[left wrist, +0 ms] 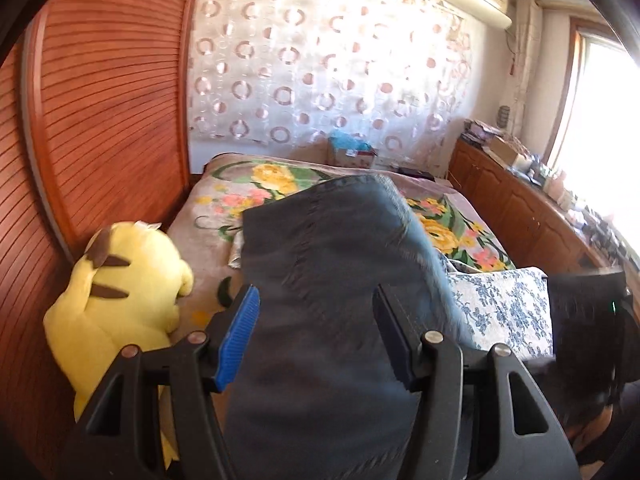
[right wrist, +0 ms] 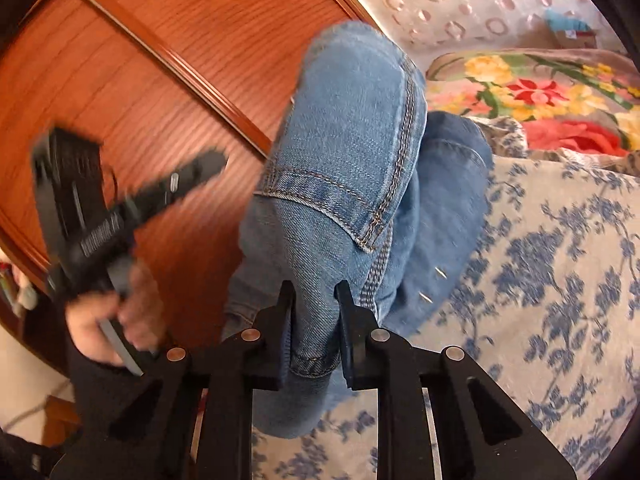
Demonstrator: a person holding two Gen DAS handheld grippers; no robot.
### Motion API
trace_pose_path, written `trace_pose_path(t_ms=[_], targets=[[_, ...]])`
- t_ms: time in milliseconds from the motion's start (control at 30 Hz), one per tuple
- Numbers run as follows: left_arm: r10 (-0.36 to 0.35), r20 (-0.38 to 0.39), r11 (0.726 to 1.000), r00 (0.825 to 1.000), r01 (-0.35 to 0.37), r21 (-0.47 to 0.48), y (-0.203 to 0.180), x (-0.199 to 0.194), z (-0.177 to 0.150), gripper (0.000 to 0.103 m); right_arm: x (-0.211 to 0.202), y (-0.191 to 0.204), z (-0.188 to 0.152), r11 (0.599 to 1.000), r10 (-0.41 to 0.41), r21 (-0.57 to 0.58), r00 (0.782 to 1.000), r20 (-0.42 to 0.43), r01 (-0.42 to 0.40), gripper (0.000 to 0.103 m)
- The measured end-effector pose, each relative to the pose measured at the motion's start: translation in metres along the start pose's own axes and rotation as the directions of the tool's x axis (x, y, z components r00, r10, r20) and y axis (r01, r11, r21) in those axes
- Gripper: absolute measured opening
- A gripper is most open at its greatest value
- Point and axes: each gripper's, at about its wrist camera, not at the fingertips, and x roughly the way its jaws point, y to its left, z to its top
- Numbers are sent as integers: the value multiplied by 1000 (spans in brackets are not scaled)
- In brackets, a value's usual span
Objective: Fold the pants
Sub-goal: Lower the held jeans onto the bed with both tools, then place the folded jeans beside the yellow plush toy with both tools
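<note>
Holding: we are lifting the jeans (right wrist: 348,152) above the bed (left wrist: 208,216), both tools in the denim.
Right tool (right wrist: 314,296): we are clamping its two black fingers on a hemmed edge of the jeans; the fingers are standing close together with folded denim pinched between them.
Left tool (left wrist: 316,300): its fingers are standing wide apart, one blue ribbed pad (left wrist: 238,340) on the left of the cloth and a dark pad on the right; the dark, shadowed denim is running through the gap between them, and we cannot tell whether they are gripping it.
Jeans: they are hanging in the air between the tools, draped in loose folds; in the right wrist view a pocket corner and double-stitched seams are showing, and the lower folds are reaching down to the blue-flowered quilt (right wrist: 560,264).
Left hand (right wrist: 108,320): in the right wrist view it is wrapping around the left tool's handle, blurred, in front of the wooden wardrobe (right wrist: 160,80).
Bed: it is carrying a bright floral blanket (left wrist: 280,176) at the far end and the blue-flowered quilt at the near end.
Plush toy (left wrist: 124,292): a yellow one is lying at the bed's left edge, against the wardrobe.
Background: a circle-patterned curtain (left wrist: 320,68) is covering the far wall, and a cluttered wooden cabinet (left wrist: 520,208) is running along the window side.
</note>
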Motion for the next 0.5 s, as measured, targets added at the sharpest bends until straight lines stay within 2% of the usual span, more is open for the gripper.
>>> trace_pose_path(t_ms=[67, 167, 200, 300, 500], targets=[[-17, -4, 1000, 1000, 17, 15, -10, 6, 7, 58, 1, -4, -4, 999, 17, 36, 1000, 8, -17, 17], [-34, 9, 999, 999, 34, 22, -21, 8, 15, 58, 1, -6, -10, 988, 100, 114, 994, 49, -105, 17], [-36, 10, 999, 999, 36, 24, -23, 8, 17, 58, 3, -5, -9, 987, 104, 117, 993, 49, -109, 17], [-26, -1, 999, 1000, 26, 41, -29, 11, 17, 58, 5, 0, -10, 995, 65, 71, 997, 50, -68, 17], [-17, -40, 999, 999, 19, 48, -29, 18, 4, 58, -6, 6, -7, 999, -39, -16, 998, 42, 40, 31]])
